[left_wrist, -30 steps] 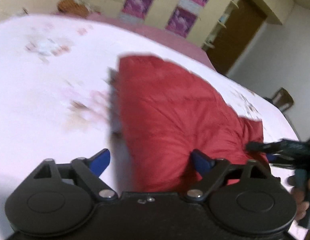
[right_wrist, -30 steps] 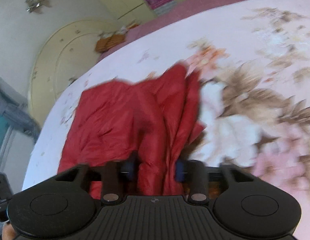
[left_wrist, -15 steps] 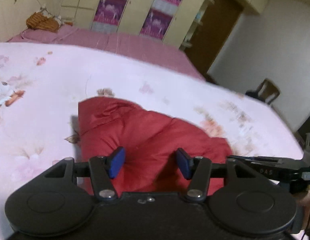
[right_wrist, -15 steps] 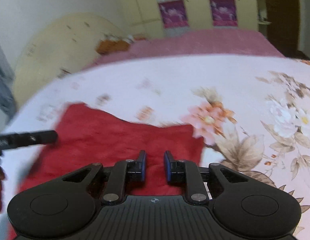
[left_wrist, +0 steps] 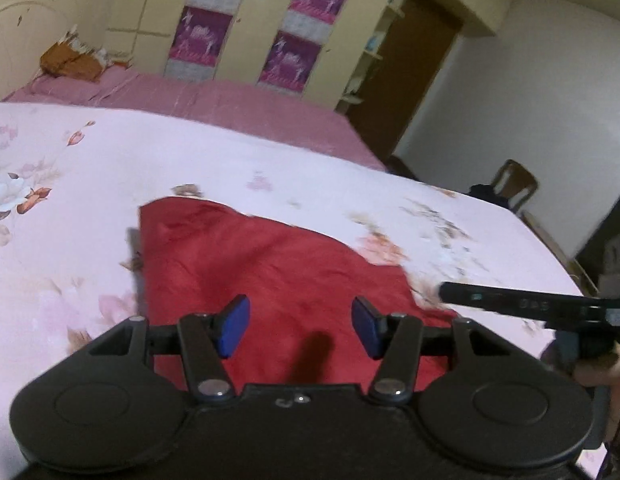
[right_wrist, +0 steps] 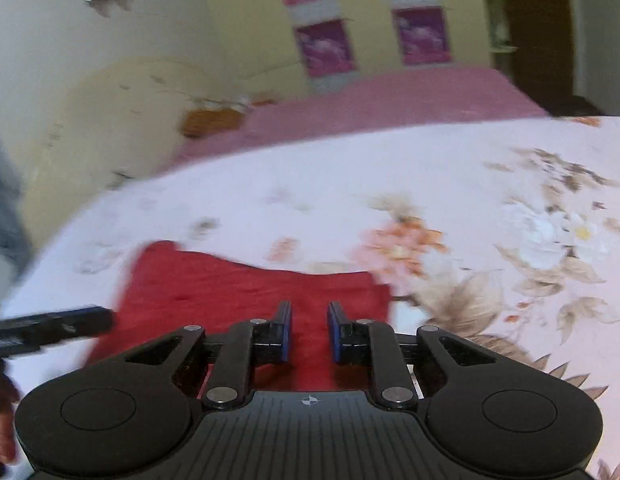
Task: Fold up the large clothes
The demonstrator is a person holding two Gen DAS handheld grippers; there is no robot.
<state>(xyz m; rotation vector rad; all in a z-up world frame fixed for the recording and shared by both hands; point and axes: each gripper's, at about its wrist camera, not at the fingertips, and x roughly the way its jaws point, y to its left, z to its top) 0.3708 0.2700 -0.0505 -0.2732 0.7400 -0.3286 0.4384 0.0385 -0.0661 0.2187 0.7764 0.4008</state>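
Observation:
A red garment (left_wrist: 269,276) lies folded flat on the floral bedsheet (left_wrist: 89,184). It also shows in the right wrist view (right_wrist: 245,292). My left gripper (left_wrist: 301,328) is open and empty above the garment's near edge. My right gripper (right_wrist: 308,330) has its jaws a narrow gap apart with nothing between them, above the garment's near right part. The other gripper shows as a dark bar at the right of the left wrist view (left_wrist: 522,304) and at the left of the right wrist view (right_wrist: 49,326).
A pink bed (left_wrist: 197,96) lies behind the floral sheet, with a brown basket (left_wrist: 69,60) on it. Cream wardrobes with purple panels (left_wrist: 285,52) line the back wall. A brown door (left_wrist: 414,80) and a wooden chair (left_wrist: 514,184) are at the right.
Both grippers let go of the garment and drew back and up. The garment went from bunched and lifted to lying flat. The right jaws opened slightly; the left jaws widened.

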